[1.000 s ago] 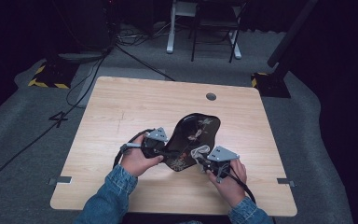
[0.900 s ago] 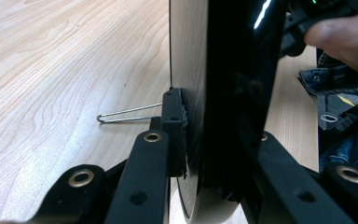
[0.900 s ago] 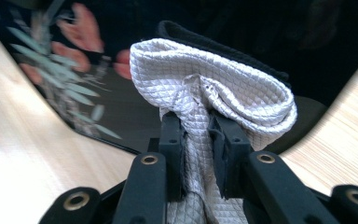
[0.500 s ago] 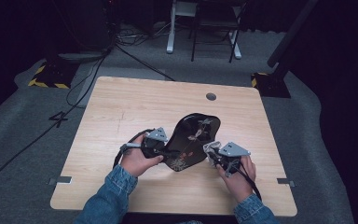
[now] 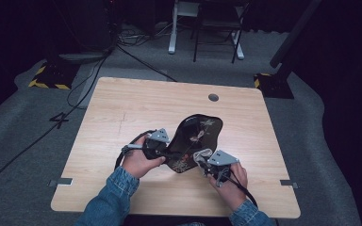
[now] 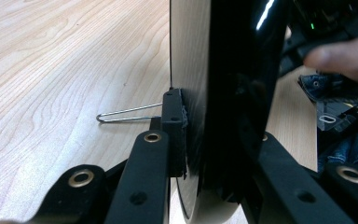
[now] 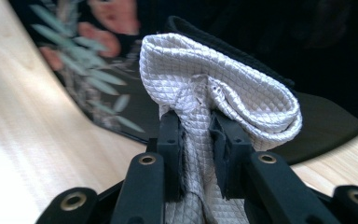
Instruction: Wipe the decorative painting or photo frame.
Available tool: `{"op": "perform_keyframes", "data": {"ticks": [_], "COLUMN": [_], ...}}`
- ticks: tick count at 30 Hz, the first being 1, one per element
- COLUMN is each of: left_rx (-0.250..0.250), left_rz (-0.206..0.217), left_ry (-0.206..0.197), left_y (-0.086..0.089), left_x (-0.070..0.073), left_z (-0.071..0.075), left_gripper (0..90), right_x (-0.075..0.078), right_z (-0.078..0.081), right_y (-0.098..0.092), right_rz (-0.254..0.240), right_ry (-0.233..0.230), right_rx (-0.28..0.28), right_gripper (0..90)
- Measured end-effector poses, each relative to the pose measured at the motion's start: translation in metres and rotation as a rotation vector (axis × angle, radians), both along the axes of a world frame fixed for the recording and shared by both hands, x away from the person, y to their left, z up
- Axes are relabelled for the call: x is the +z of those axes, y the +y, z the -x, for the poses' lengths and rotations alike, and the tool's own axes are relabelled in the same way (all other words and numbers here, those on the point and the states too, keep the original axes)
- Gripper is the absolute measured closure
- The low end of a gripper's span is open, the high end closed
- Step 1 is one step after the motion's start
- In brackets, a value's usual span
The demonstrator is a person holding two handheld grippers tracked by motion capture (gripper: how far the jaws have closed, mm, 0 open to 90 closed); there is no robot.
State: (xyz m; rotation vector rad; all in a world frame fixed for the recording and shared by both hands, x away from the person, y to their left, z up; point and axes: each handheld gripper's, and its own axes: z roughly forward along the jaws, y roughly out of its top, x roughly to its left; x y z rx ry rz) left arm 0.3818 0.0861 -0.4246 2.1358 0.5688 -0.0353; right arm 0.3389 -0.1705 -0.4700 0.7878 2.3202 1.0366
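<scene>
A black lacquered tray (image 5: pixel 199 132) painted with flowers and leaves stands tilted on the wooden table (image 5: pixel 122 108). My left gripper (image 5: pixel 168 153) is shut on the tray's left edge; in the left gripper view the tray's dark glossy rim (image 6: pixel 233 93) sits between the jaws of that gripper (image 6: pixel 214 135). My right gripper (image 5: pixel 203 159) is at the tray's near right edge, shut on a bunched white quilted cloth (image 5: pixel 201 154). In the right gripper view the cloth (image 7: pixel 223 88) bulges above the gripper (image 7: pixel 196 126) and rests against the painted tray (image 7: pixel 88 70).
A thin wire loop (image 6: pixel 121 114) lies on the wood to the left of the left jaw in the left gripper view. The table has a round hole (image 5: pixel 213 97) near its far edge. Cables and a chair stand on the floor beyond.
The right gripper with the cloth swung out to the right along the tray's near edge, then came back left. The left hand and the tray kept still.
</scene>
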Motion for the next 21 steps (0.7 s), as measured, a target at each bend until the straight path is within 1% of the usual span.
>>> {"op": "perform_keyframes", "data": {"ticks": [4,6,9,14,17,21], "left_rx": [0.0,0.0,0.0,-0.003,-0.003,-0.003], "left_rz": [0.0,0.0,0.001,0.001,0.001,0.002], "left_ry": [0.001,0.0,-0.002,0.001,0.002,0.004], "left_y": [0.0,0.0,0.0,0.0,0.001,0.001], "left_x": [0.0,0.0,0.0,0.0,0.0,0.0], "left_z": [0.0,0.0,0.0,0.0,0.0,0.0], "left_gripper": [79.2,79.2,79.1,79.1,79.0,78.6], "right_x": [-0.004,-0.004,-0.004,-0.003,-0.002,-0.001], "right_z": [0.004,0.005,0.003,-0.001,-0.004,-0.011], "right_y": [0.01,0.011,0.009,0.002,-0.006,-0.02], "right_rz": [0.008,0.016,-0.004,-0.005,-0.008,-0.014], "right_ry": [0.006,0.002,0.019,0.021,0.018,0.017], "right_rx": [0.044,0.052,0.054,0.04,0.016,-0.032], "right_gripper": [74.0,74.2,74.7,75.1,75.1,75.1]}}
